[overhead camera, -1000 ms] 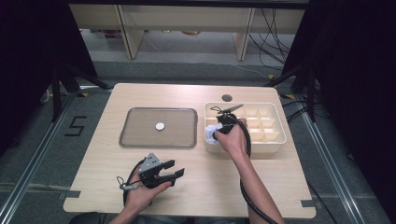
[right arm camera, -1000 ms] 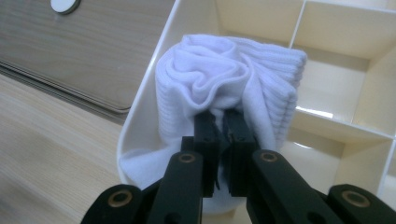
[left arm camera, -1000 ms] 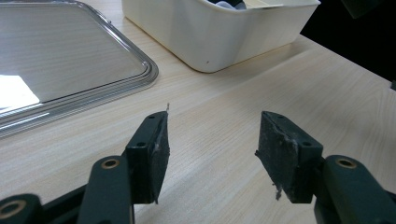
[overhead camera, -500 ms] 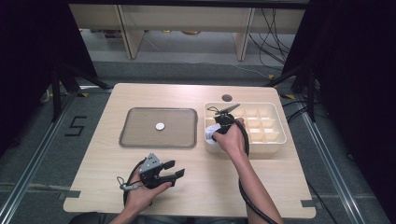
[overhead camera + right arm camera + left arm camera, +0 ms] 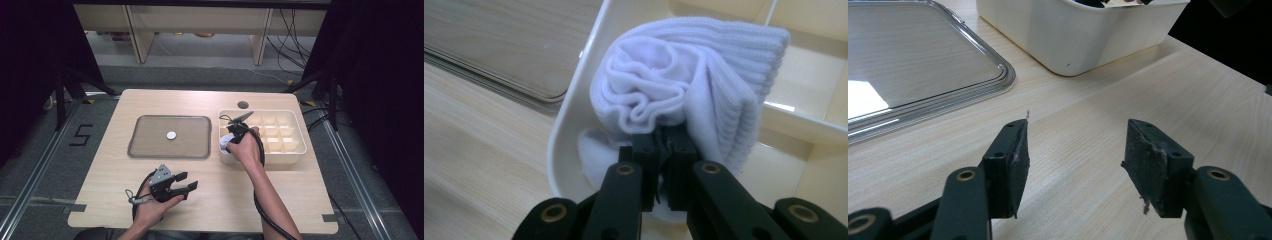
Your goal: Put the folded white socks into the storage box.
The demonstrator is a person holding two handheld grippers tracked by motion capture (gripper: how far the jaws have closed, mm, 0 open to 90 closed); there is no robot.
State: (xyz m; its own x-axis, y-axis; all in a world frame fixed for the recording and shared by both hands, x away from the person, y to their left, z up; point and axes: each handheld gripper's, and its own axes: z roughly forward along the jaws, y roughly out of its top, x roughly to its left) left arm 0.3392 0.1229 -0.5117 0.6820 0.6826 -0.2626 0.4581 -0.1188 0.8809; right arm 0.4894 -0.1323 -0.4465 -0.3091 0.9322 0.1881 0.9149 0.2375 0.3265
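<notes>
the right hand-held gripper (image 5: pixel 663 145) is pinched tight on a rolled white sock (image 5: pixel 689 85), its jaws pressed together on a fold of the fabric at the roll's lower edge. the sock sits at the near-left corner of the cream divided bin (image 5: pixel 295 150), partly inside that corner compartment and bulging above the rim; in the high view it shows as a pale lump (image 5: pixel 226 141) just under the person's right hand (image 5: pixel 245 147). gripping a bunched fold rather than the whole roll looks deliberate: the bundle is too fat for the jaws, and a pinch on the cuff keeps it from unrolling. whether the sock is going in or coming out cannot be told from this moment.

the left hand-held gripper (image 5: pixel 186 181) rests low over the bare worktop (image 5: pixel 280 200) near the front edge, jaws spread with nothing between them, pointing toward the bin and out of the other arm's way. the shallow tray (image 5: pixel 135 145) lies beside the bin, carrying one small white disc (image 5: pixel 171 135).
</notes>
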